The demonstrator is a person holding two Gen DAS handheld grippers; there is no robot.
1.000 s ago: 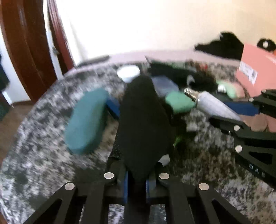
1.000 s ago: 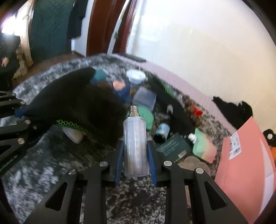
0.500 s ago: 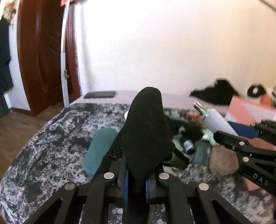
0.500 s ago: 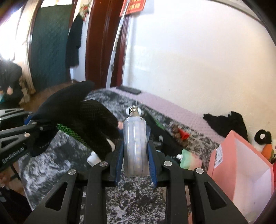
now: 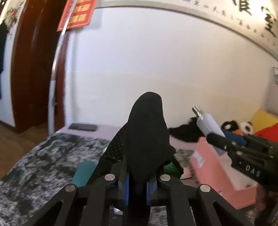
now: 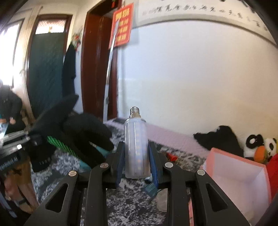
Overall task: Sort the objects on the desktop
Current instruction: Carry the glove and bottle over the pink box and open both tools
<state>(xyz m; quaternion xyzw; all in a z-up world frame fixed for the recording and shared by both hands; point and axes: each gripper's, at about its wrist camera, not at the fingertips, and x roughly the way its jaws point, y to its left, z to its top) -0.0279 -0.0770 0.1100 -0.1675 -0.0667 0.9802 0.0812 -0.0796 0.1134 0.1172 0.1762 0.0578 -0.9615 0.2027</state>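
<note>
Left gripper (image 5: 137, 184): jaws clamped on black glove (image 5: 146, 139), raised above counter (image 5: 34, 166). Right gripper (image 6: 137, 163): jaws gripping bulb (image 6: 137, 144), screw base at 12 o'clock. Pink box (image 6: 238, 175): 3 o'clock, open.

Matt black knit glove (image 5: 146, 139); frosted plastic bulb (image 6: 137, 149), metal screw base; pink cardboard box (image 6: 239, 175).

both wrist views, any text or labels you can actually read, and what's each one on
"DAS": right tongs, printed on the body.
"GenRobot.AI", partly blurred: left tongs, on the body.
Red poster by the door: yellow characters, too blurred.
Black calligraphy along the wall: unreadable.
Label on the pink box: too blurred.
</note>
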